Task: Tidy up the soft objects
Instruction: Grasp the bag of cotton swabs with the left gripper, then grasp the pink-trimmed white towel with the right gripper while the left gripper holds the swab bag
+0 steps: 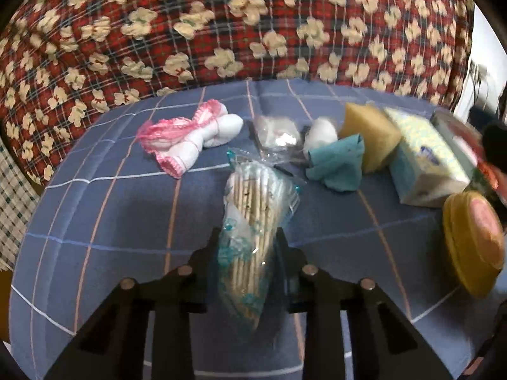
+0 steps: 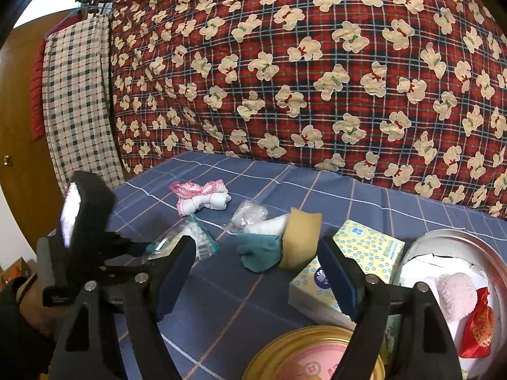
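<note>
We see the left gripper (image 1: 248, 237) clenched on a clear plastic bag of cotton swabs with teal print (image 1: 253, 228), its two black fingers (image 1: 207, 253) pressing the bag from either side while the bag lies on the blue checked bedsheet (image 1: 126, 221). From the bag, a pair of white socks with pink ruffled cuffs (image 1: 187, 136) lies at about eleven o'clock, a small clear packet of white cotton (image 1: 275, 136) at twelve, and a crumpled teal cloth (image 1: 336, 164) at one o'clock, touching a yellow sponge block (image 1: 370, 133). Just right of the sponge stands a tissue pack with yellow and blue dots (image 1: 424, 158), and a round gold tin lid with a pink centre (image 1: 472, 240) sits at three o'clock. In the right wrist view, the right gripper (image 2: 258, 272) hangs released, its blue-padded fingers (image 2: 172, 272) wide apart with nothing between them. At four o'clock from it, a round metal tin (image 2: 459, 237) holds a fluffy pink cloth (image 2: 456, 294) and a red embroidered pouch (image 2: 478, 326). A red plaid quilt with cream bears (image 2: 317, 63) rises behind the sheet.
</note>
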`<move>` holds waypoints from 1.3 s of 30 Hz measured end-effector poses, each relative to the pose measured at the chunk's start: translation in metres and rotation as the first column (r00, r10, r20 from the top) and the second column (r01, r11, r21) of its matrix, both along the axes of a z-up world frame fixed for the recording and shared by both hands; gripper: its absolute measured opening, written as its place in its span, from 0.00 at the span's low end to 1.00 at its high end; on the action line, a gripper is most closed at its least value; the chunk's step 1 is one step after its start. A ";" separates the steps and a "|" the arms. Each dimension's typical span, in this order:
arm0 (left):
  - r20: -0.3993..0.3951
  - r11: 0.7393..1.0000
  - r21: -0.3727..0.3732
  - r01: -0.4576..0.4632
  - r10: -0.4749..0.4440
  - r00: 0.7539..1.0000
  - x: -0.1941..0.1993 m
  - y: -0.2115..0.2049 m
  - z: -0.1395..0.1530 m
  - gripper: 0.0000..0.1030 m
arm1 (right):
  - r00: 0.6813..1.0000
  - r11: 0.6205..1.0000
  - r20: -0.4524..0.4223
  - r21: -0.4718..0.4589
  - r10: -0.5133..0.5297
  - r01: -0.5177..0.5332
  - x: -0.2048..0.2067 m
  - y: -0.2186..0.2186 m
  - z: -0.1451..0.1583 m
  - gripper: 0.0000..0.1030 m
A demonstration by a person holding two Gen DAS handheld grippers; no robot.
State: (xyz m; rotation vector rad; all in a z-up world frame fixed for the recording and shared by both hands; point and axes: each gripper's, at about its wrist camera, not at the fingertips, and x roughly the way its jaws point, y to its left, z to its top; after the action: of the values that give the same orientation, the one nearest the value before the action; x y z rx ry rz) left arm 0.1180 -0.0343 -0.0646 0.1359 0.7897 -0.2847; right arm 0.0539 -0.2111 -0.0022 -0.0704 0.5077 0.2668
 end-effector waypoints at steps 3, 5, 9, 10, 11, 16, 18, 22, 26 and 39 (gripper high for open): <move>0.036 0.999 -0.027 -0.029 0.030 0.999 -0.007 0.009 0.008 0.27 | 1.000 1.000 -0.010 -0.002 -0.024 0.024 0.005 -0.001 0.000 0.79; 0.069 0.997 -0.028 -0.068 0.069 0.995 -0.008 0.016 0.013 0.27 | 0.999 1.000 -0.024 0.002 -0.028 0.028 0.010 0.001 0.000 0.79; 0.089 0.979 -0.038 -0.198 0.201 0.976 0.005 0.040 0.015 0.27 | 0.998 1.000 -0.056 0.016 -0.008 0.009 0.026 0.016 0.006 0.79; 0.083 0.973 -0.052 -0.223 0.227 0.970 0.009 0.046 0.015 0.27 | 0.998 1.000 -0.069 0.023 -0.001 0.003 0.032 0.021 0.007 0.79; 0.080 0.966 -0.059 -0.251 0.255 0.964 0.012 0.053 0.015 0.27 | 0.996 1.000 -0.089 0.028 0.003 0.000 0.039 0.027 0.007 0.79; 0.083 0.941 -0.065 -0.333 0.337 0.938 0.027 0.075 0.014 0.27 | 0.990 1.000 -0.140 -0.001 0.019 -0.019 0.071 0.066 0.005 0.79; 0.087 0.931 -0.078 -0.356 0.362 0.928 0.031 0.082 0.014 0.27 | 0.988 1.000 -0.155 -0.001 0.014 -0.014 0.081 0.076 0.003 0.79; 0.095 0.920 -0.080 -0.385 0.391 0.915 0.042 0.089 0.011 0.27 | 0.983 1.000 -0.185 0.024 0.006 -0.002 0.101 0.093 -0.004 0.79; 0.087 0.914 -0.074 -0.399 0.405 0.910 0.053 0.093 0.005 0.27 | 0.975 0.999 -0.219 0.043 -0.022 0.032 0.123 0.104 -0.014 0.79; 0.076 0.887 -0.095 -0.451 0.459 0.885 0.063 0.107 0.001 0.27 | 0.960 0.993 -0.259 0.020 -0.104 0.113 0.181 0.130 -0.036 0.79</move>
State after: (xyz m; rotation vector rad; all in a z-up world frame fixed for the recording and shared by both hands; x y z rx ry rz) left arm 0.1812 0.0727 -0.0639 -0.1091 0.6902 0.1399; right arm 0.2346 -0.0811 -0.0382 0.0268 0.7629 0.1774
